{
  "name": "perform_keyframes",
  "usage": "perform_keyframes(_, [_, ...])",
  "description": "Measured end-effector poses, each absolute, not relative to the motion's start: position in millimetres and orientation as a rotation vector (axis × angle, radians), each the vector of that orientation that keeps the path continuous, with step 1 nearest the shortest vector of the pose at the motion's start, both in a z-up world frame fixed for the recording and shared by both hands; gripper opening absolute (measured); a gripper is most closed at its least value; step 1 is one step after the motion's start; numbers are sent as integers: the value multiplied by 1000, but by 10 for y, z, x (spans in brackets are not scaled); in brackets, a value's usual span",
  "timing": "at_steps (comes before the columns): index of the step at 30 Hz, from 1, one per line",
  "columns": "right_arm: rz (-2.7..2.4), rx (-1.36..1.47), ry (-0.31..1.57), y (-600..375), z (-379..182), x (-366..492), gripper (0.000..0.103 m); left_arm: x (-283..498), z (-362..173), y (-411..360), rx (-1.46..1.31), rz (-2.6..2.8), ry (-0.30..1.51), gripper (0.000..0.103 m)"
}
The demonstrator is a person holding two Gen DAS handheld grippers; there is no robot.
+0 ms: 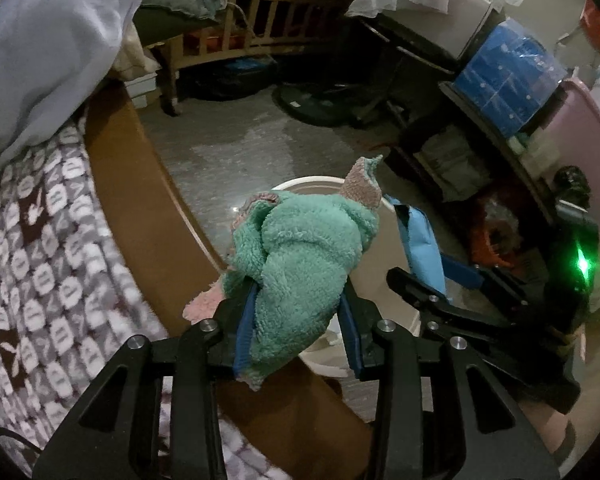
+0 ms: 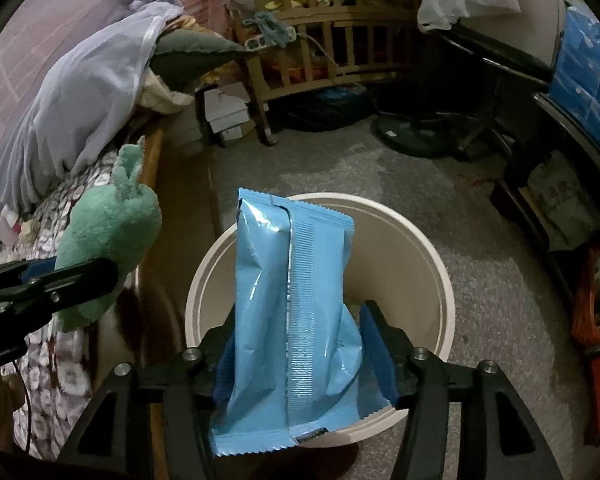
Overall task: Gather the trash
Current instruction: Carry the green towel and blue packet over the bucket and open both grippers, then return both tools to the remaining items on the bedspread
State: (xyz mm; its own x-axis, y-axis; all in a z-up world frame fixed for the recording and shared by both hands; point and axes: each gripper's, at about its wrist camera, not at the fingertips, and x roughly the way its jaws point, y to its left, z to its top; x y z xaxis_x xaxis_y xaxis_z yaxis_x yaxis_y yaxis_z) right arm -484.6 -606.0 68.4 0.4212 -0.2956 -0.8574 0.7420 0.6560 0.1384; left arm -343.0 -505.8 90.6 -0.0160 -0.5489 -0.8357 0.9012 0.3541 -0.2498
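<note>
My left gripper [image 1: 298, 312] is shut on a crumpled green fleece cloth [image 1: 304, 256] and holds it over the bed's edge, beside the bin. My right gripper [image 2: 300, 344] is shut on a light blue foil wrapper [image 2: 292, 312], held upright directly above the open white round bin [image 2: 440, 280] on the floor. In the left wrist view the bin [image 1: 312, 184] shows behind the cloth, with the blue wrapper [image 1: 422, 248] and the right gripper [image 1: 432, 292] to its right. In the right wrist view the green cloth [image 2: 108, 240] and the left gripper's fingers [image 2: 60, 276] show at the left.
A bed with a patterned blanket [image 1: 40, 260] and a brown wooden frame [image 1: 140, 184] lies on the left. A wooden crib [image 2: 332, 40] stands at the back. A fan base [image 2: 412, 136], dark shelves with a blue box [image 1: 508, 76] and a pink tub [image 1: 584, 160] stand on the right.
</note>
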Motion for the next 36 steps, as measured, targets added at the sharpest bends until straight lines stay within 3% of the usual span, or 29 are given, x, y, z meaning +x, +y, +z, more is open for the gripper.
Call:
perform_keyframes(4, [-723, 596, 896, -6129, 704, -4910, 69, -3429, 941, -5061, 374, -1244, 1066, 52])
perform_keyframes(7, [-727, 625, 886, -6158, 709, -4950, 72, -3385, 968, -5021, 340, -1248, 1071, 59])
perform_keyframes(36, [-546, 494, 909, -5310, 980, -4171, 72, -2685, 967, -3748, 416, -852, 899, 59])
